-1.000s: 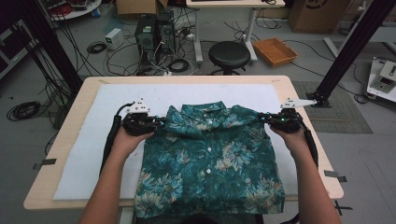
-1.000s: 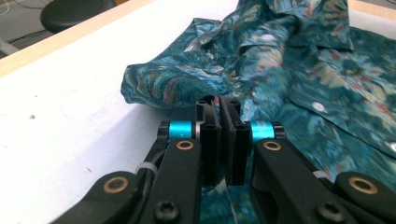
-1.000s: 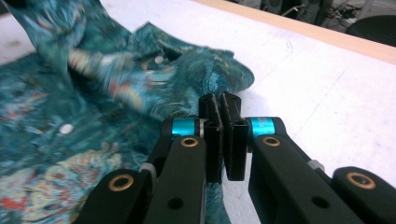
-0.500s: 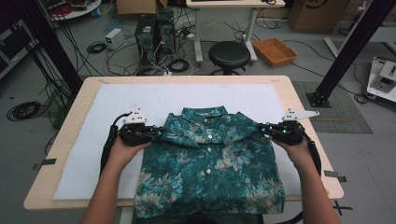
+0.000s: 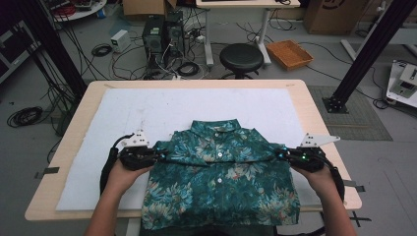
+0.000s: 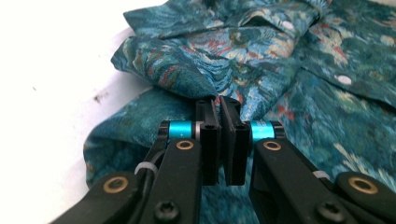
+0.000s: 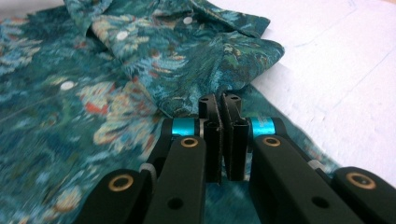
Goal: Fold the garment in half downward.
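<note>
Both hands have slid toward the near edge, dragging the shirt's top fold down with them. One wooden bench point(image 5: 314, 105) with a white mat point(image 5: 196, 105) on it; behind it sit a black stool point(image 5: 241, 56), a computer tower point(image 5: 153, 32) in tangled cables and an orange tray point(image 5: 289, 53). One teal floral shirt point(image 5: 221, 189) lies buttoned, front up, collar away, on the mat's near half, hem over the edge. Two tongs: left tongs point(image 5: 158, 156) and right tongs point(image 5: 282, 156), each clamped on a shoulder fold.

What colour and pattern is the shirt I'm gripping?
The shirt is teal-green with a floral print and white buttons, clearest in the high view.
</note>
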